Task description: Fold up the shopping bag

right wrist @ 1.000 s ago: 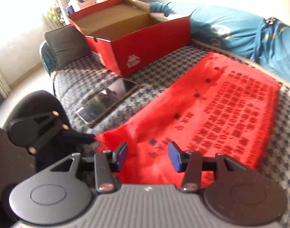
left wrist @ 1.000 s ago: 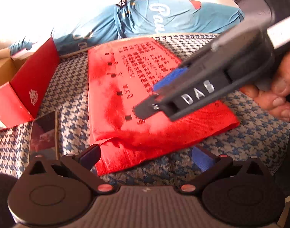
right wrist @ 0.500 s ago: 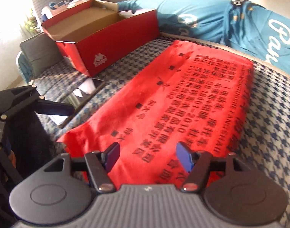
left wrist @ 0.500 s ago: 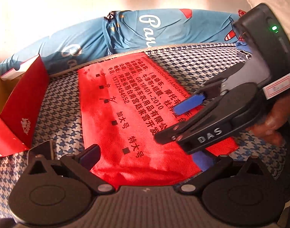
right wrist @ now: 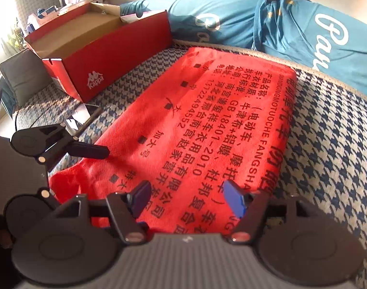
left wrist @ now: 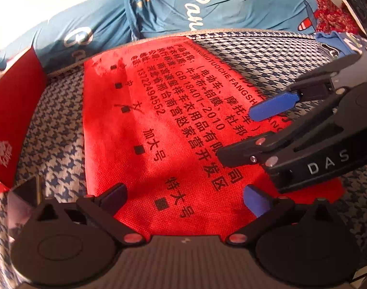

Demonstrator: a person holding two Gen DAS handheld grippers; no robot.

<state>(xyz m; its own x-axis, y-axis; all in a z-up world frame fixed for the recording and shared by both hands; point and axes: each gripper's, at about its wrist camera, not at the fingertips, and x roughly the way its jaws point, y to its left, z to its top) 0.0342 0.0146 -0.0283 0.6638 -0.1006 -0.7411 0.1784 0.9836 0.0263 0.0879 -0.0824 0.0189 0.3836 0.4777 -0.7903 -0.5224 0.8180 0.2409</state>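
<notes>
The red non-woven fabric shopping bag (right wrist: pixel 207 130), printed with black characters, lies flat as a long folded rectangle on a blue-and-white houndstooth-covered seat cushion (right wrist: pixel 327 144). One short end reaches almost to the cushion's far edge, where a blue printed garment (right wrist: pixel 303 31) is bunched along the piped border; the other short end lies at the near edge, under both tools.

The right gripper (right wrist: pixel 187 198) hangs over the bag's near end. Its jaws have just been opening and stand apart, the blue pads (right wrist: pixel 234 198) spread over the printed fabric with nothing pinched between them; whether they touch the cloth cannot be told. The bag's folded long edge runs just to the right of the right-hand pad.

The left gripper (left wrist: pixel 183 196) is over the same near end, toward the bag's other near corner. Its jaws also stand wide apart, with red fabric showing across the whole gap and nothing clamped. In the left wrist view the right gripper reaches in from the right side above the bag.

A red cardboard shoebox (right wrist: pixel 99 55), open, stands on the cushion by its left edge, well apart from the bag. A dark flat phone (right wrist: pixel 80 120) lies between box and bag.
</notes>
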